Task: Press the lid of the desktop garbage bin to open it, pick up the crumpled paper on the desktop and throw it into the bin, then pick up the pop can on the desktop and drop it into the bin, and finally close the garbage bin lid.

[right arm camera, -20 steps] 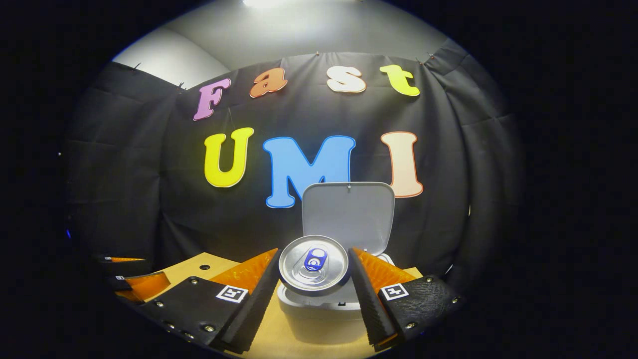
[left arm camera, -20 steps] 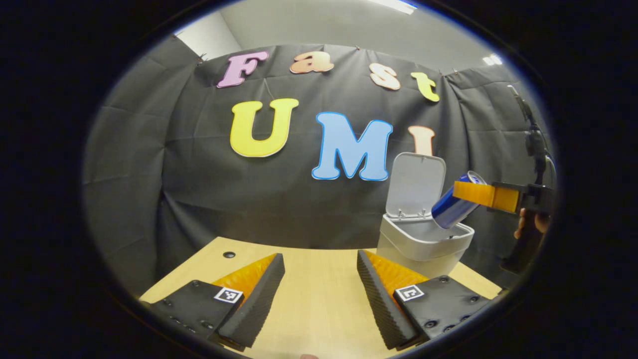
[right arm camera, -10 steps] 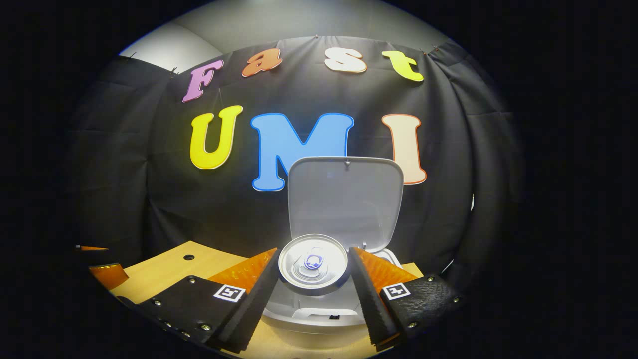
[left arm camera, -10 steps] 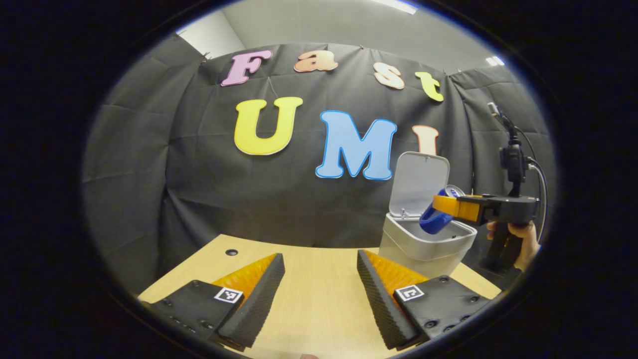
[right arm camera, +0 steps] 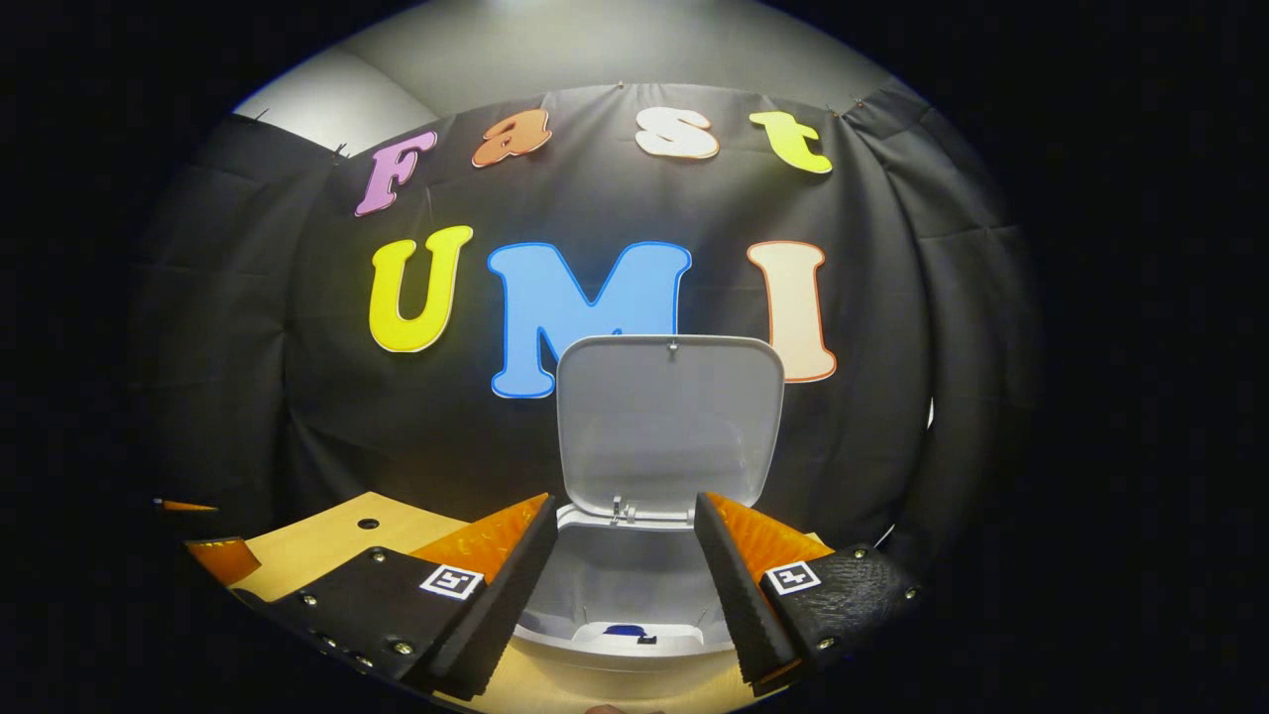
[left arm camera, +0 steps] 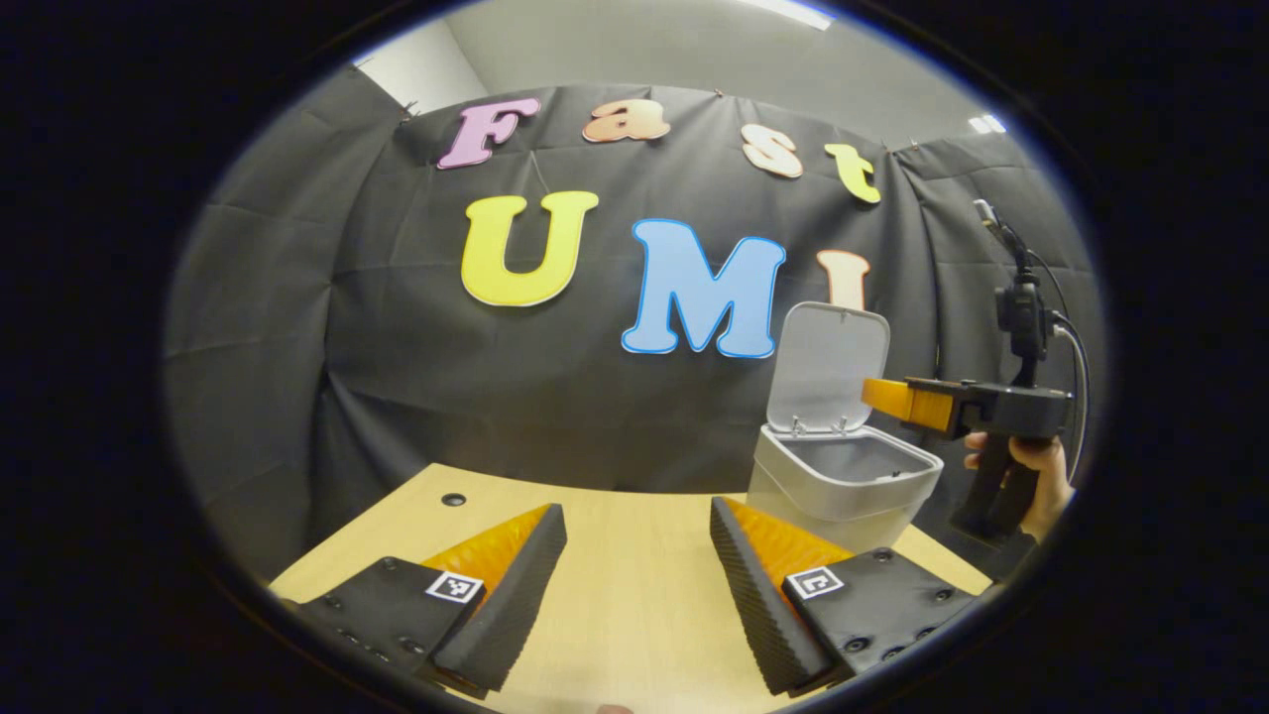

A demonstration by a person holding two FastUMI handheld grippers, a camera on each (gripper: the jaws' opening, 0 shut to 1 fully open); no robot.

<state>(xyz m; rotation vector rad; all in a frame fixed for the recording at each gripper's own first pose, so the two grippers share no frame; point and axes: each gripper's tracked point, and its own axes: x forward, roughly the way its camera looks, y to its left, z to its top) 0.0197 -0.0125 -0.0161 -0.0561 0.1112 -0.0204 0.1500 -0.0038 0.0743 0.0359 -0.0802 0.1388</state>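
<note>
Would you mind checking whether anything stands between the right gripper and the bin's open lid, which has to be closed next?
Nothing visible does. The right gripper, open, hovers over the bin, and the raised lid stands directly ahead of it across open space.

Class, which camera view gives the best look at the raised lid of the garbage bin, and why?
The right gripper view: the lid faces the camera squarely, upright and central above the garbage bin. The left gripper view shows the lid smaller, off to the side and angled, partly crossed by the right gripper.
</note>
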